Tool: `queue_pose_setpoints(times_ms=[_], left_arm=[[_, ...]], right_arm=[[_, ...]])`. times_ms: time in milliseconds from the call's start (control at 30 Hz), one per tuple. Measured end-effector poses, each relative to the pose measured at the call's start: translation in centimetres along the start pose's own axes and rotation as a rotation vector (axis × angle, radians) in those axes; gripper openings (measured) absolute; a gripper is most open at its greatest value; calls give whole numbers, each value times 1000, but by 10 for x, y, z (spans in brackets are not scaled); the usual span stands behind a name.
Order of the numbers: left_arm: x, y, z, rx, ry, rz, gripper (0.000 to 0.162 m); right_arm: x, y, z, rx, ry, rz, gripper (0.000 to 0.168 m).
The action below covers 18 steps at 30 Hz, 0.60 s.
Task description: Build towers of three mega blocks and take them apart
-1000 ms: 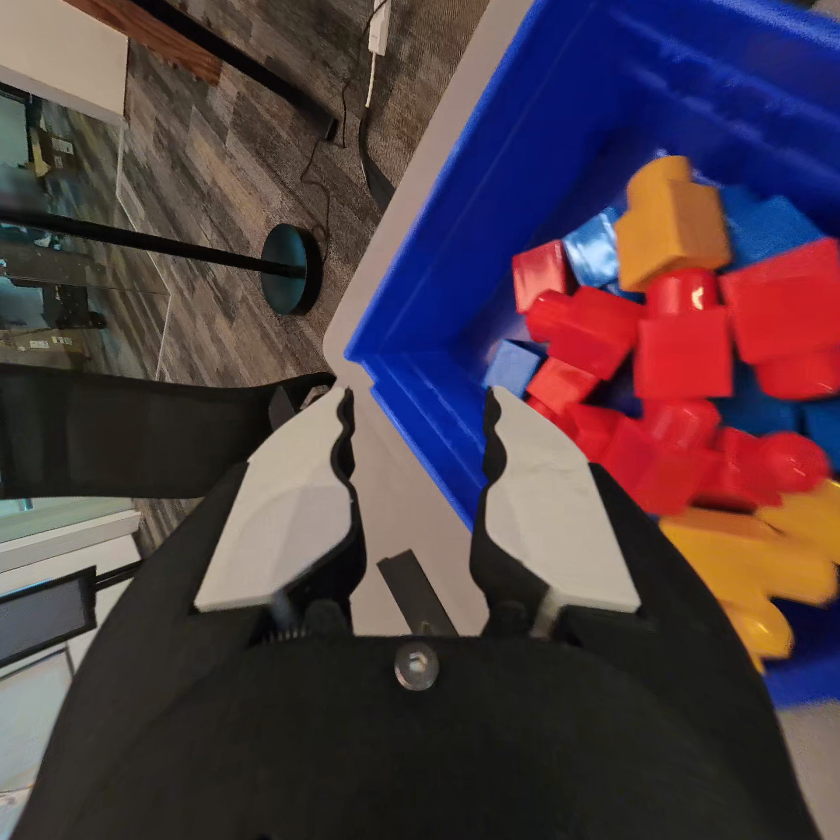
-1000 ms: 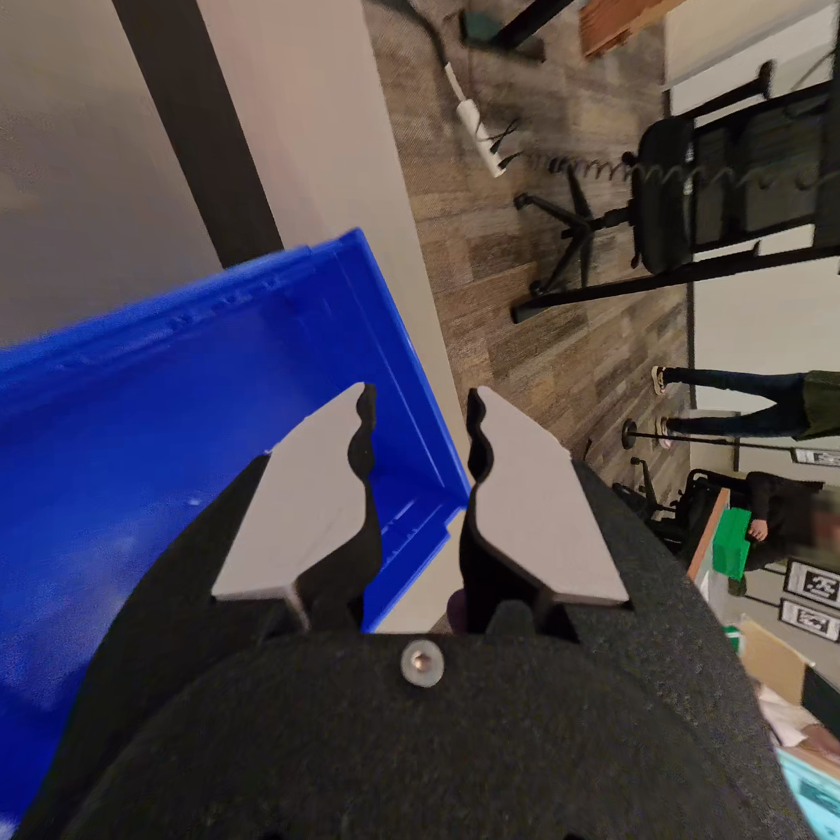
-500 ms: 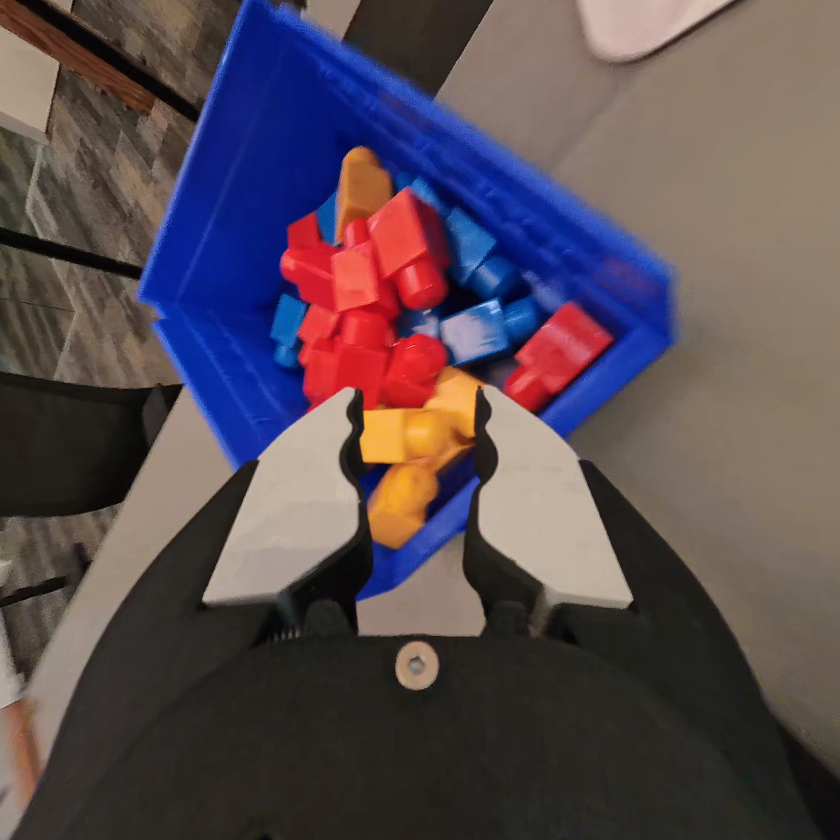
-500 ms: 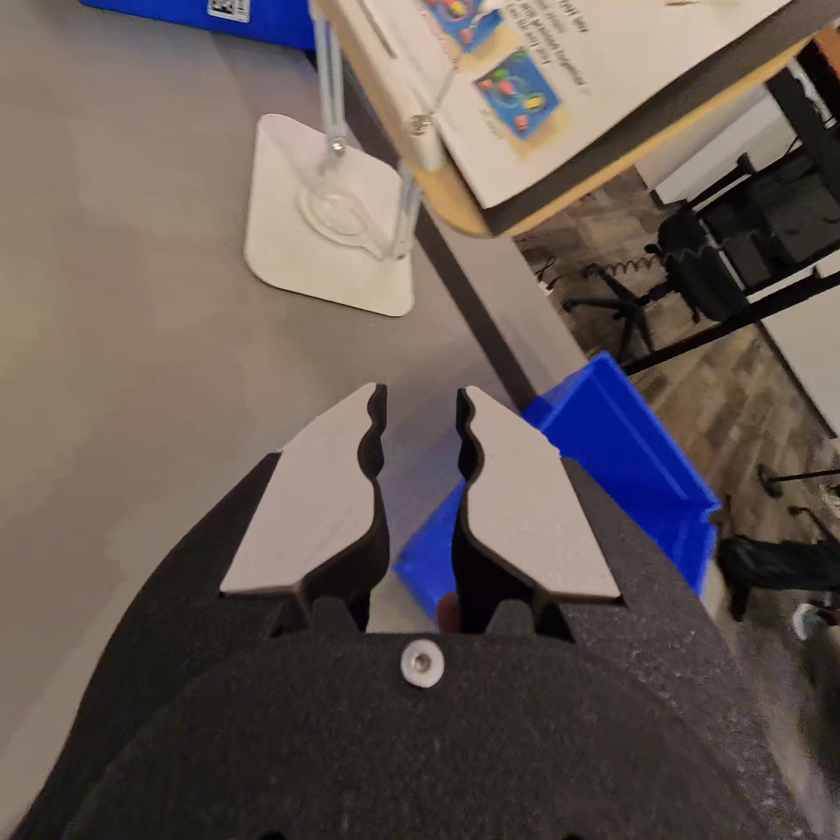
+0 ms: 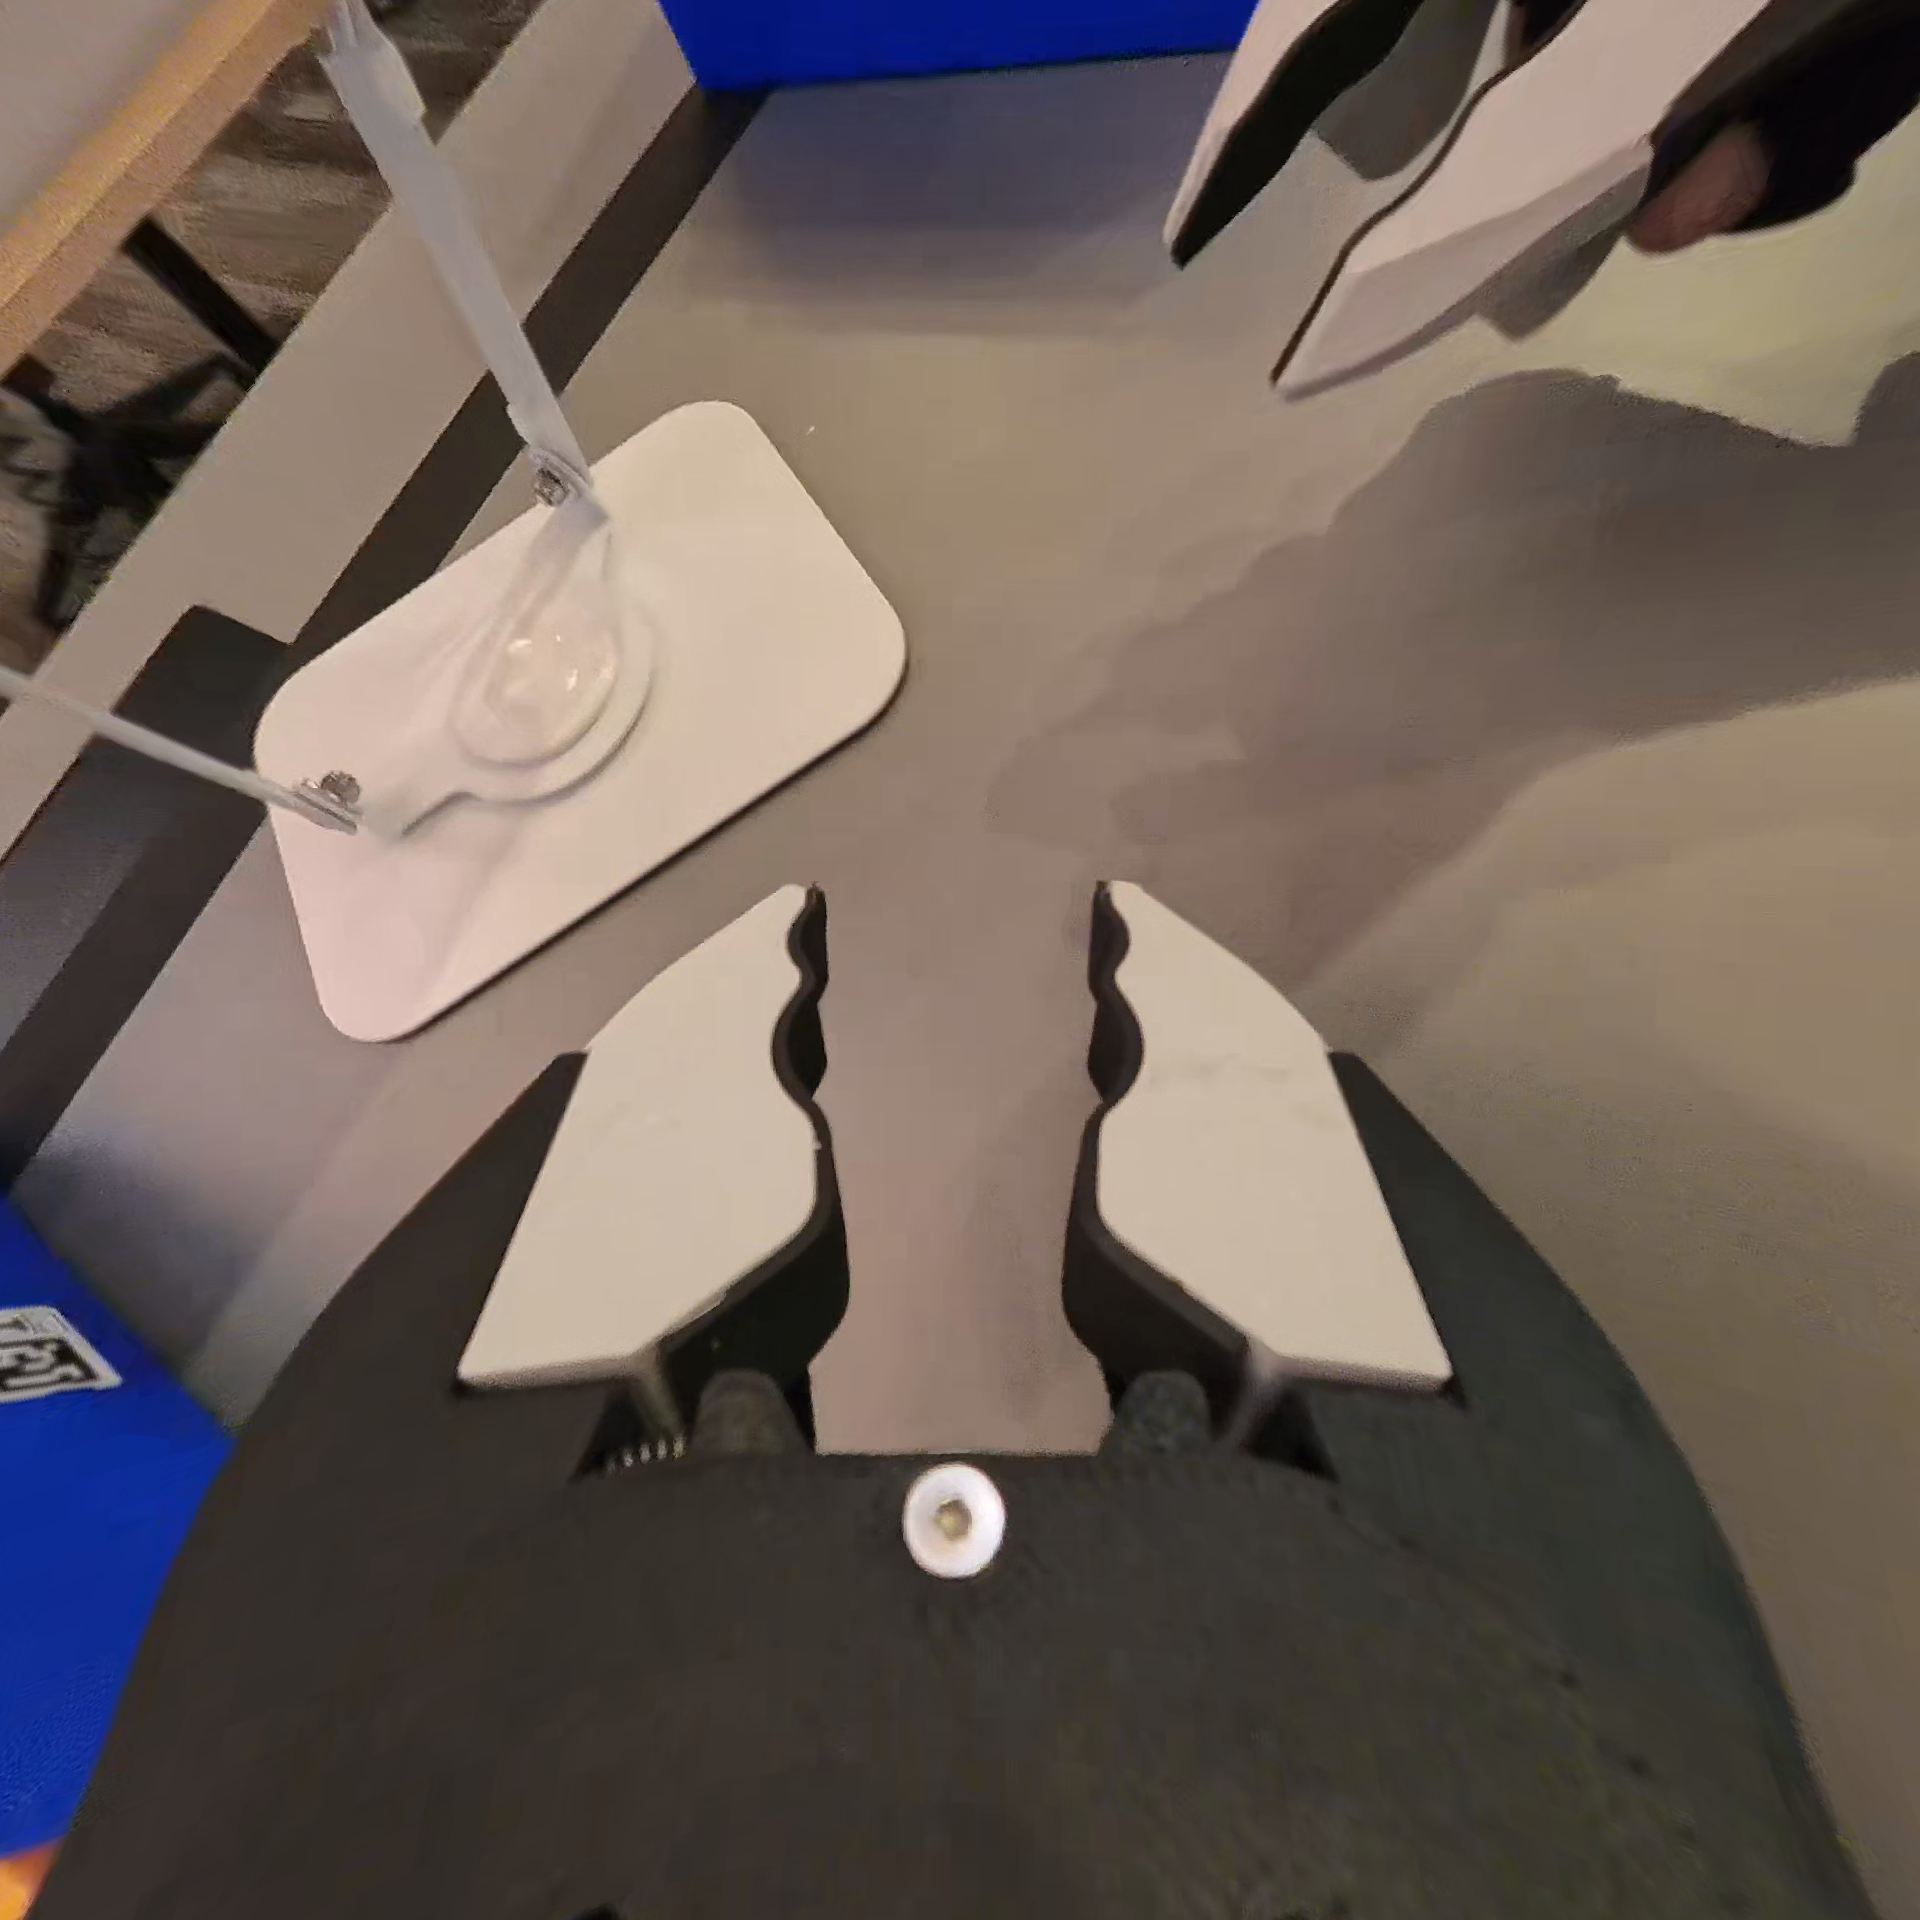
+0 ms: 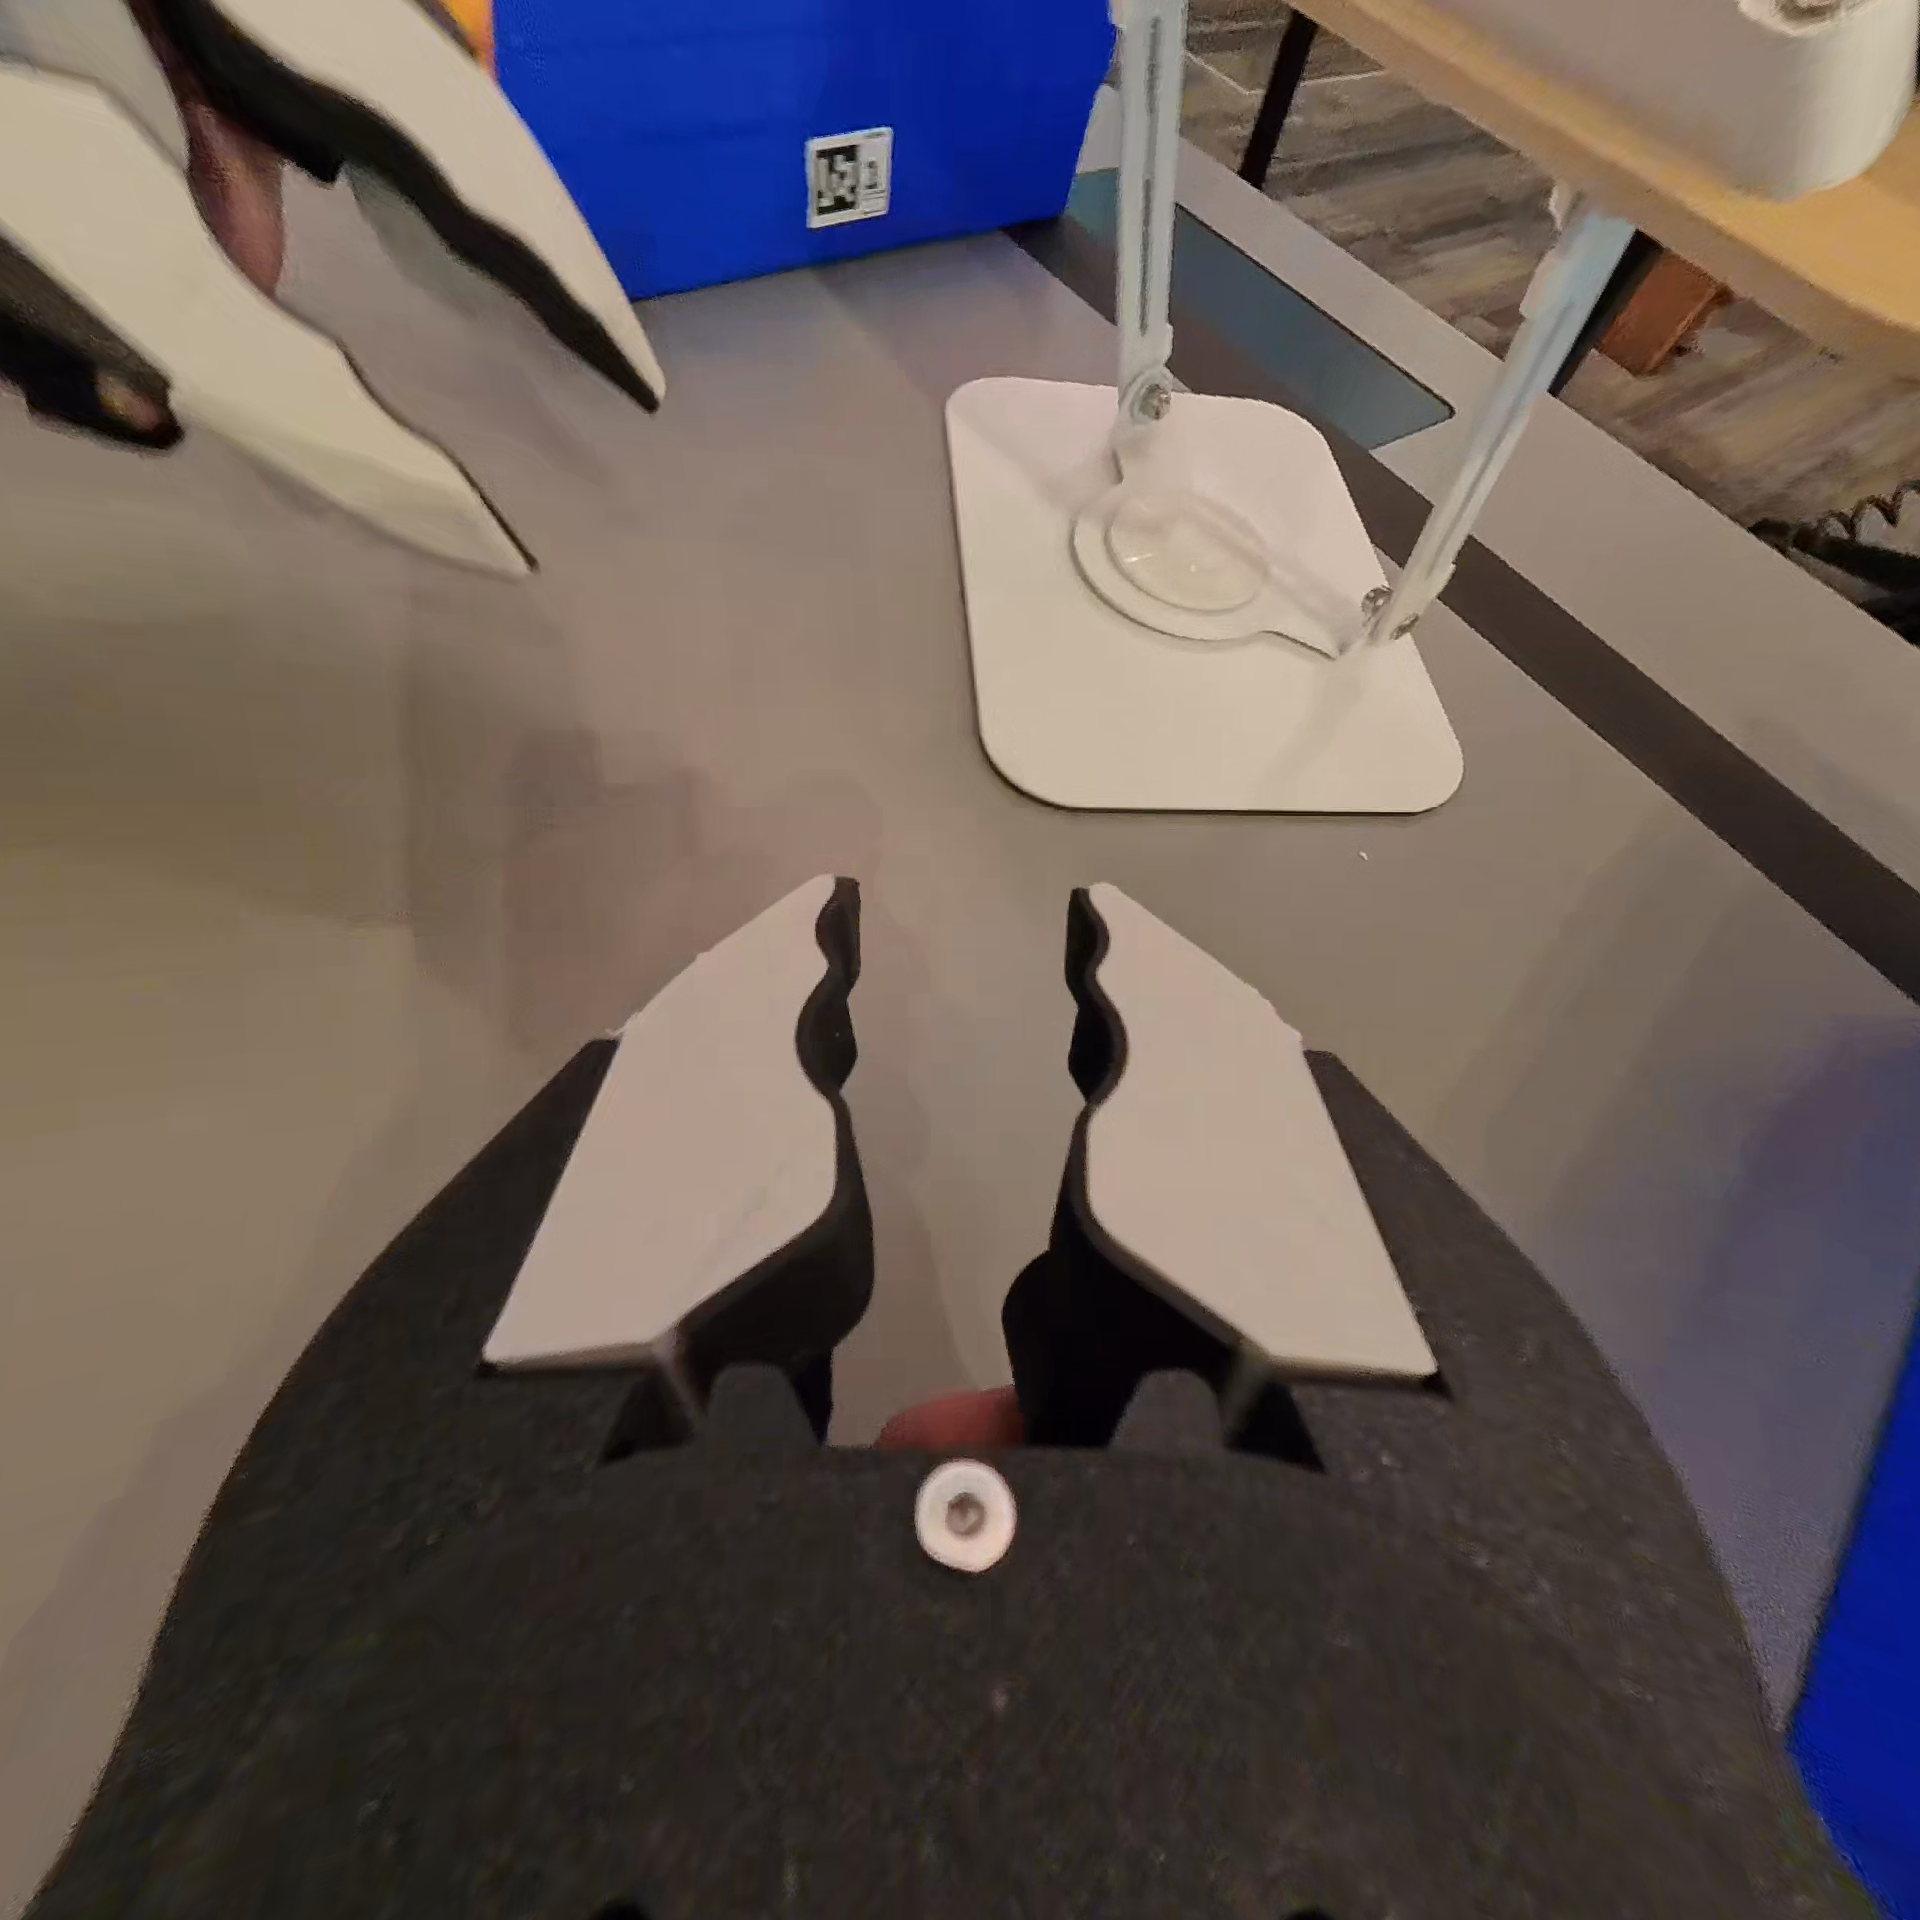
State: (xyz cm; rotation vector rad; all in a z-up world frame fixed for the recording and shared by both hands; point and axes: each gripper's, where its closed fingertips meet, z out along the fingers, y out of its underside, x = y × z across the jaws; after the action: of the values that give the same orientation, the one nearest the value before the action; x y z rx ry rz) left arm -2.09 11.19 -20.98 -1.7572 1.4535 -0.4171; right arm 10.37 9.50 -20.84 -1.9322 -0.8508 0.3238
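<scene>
No mega blocks show clearly in either view. My left gripper (image 5: 956,904) is open and empty over the bare grey table (image 5: 1351,1039). My right gripper (image 6: 961,899) is open and empty over the same table (image 6: 312,935). The two grippers face each other: the right one shows at the top right of the left wrist view (image 5: 1226,317), and the left one at the top left of the right wrist view (image 6: 592,483). A blue bin with a white label (image 6: 779,104) stands behind the left gripper; its corner also shows in the left wrist view (image 5: 62,1558).
A white stand base (image 5: 582,717) with slanted metal struts stands at the table's far side, also in the right wrist view (image 6: 1195,623). A second blue bin shows at the top of the left wrist view (image 5: 935,42) and at the right edge of the right wrist view (image 6: 1870,1558). A wooden board (image 6: 1662,156) hangs above the stand.
Both grippers have swung away from the blue bins and now point at the middle of the table, facing each other. Both stay open and empty.
</scene>
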Motion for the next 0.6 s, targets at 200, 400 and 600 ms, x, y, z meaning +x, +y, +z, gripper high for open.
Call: queue_pose_setpoints(times_ms=[200, 400, 600], left_arm=[[-6, -6, 47, 37, -36, -203, 59], [-10, 25, 79, -99, -91, -310, 99], [0, 31, 87, -171, -40, -326, 103]], right_arm=[[17, 3, 30, -10, 40, 63, 48], [28, 25, 43, -67, 74, 103, 55], [27, 41, 51, -170, 48, 131, 70]])
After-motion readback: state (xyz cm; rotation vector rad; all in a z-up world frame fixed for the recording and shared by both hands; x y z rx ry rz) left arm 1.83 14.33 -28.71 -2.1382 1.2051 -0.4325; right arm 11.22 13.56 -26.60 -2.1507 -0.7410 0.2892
